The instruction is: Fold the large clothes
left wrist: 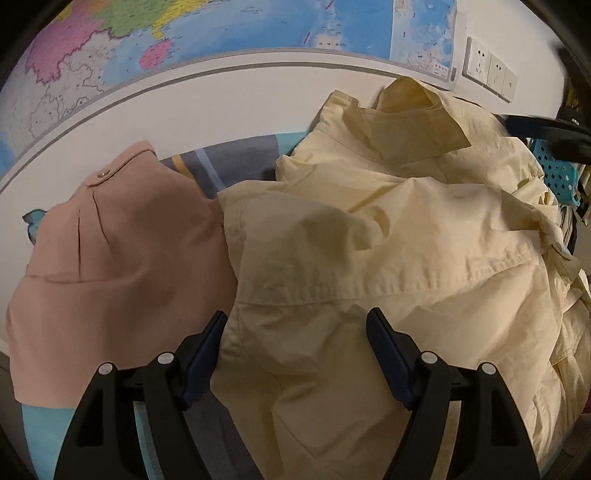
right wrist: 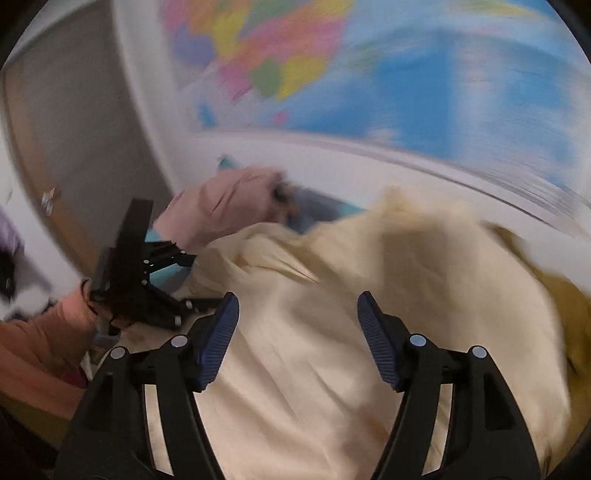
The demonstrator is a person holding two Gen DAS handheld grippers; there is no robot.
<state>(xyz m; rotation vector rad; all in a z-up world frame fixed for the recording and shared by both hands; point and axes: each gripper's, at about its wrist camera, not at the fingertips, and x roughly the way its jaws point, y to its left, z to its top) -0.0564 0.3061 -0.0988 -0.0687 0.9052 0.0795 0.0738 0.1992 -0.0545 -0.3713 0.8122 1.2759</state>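
A large pale yellow shirt lies rumpled on the bed, its collar standing up toward the wall. My left gripper hangs open just above the shirt's near left edge, nothing pinched between its blue pads. A folded pink garment lies to the left of the shirt. The right wrist view is blurred by motion. It shows my right gripper open above the yellow shirt, with no cloth between the pads. The left gripper and the hand holding it appear at the left of that view, beside the pink garment.
A wall with a colourful map runs behind the bed. White wall sockets sit at the upper right. A blue perforated basket stands at the right edge. Striped bedding shows between the garments. A sleeve enters at lower left.
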